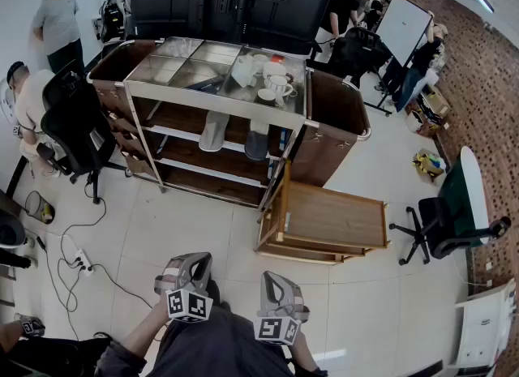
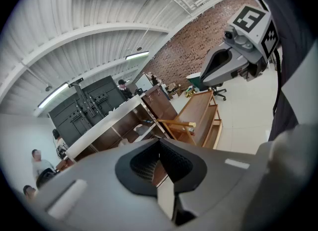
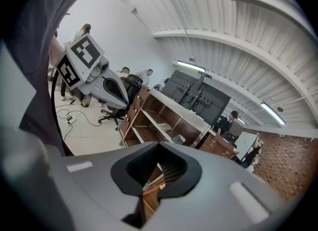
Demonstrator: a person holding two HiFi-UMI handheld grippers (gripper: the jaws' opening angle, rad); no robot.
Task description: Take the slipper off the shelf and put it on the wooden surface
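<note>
Two slippers lie on the middle shelf of the open shelf unit (image 1: 212, 109): a pale slipper (image 1: 214, 132) and a darker grey slipper (image 1: 256, 145) to its right. The low wooden rack (image 1: 334, 213) stands on the floor in front of the unit, its flat top bare. Both grippers are held close to my body at the bottom of the head view, far from the shelf. My left gripper (image 1: 193, 263) is shut with nothing in it, its pads meeting in its own view (image 2: 159, 163). My right gripper (image 1: 276, 284) also looks shut and empty (image 3: 158, 168).
Cups and dishes sit on the unit's top at the right (image 1: 272, 83). Brown cabinets (image 1: 336, 116) flank the unit. A black office chair (image 1: 77, 132) and floor cables (image 1: 77, 258) are at the left, a green chair (image 1: 450, 205) at the right. People stand behind.
</note>
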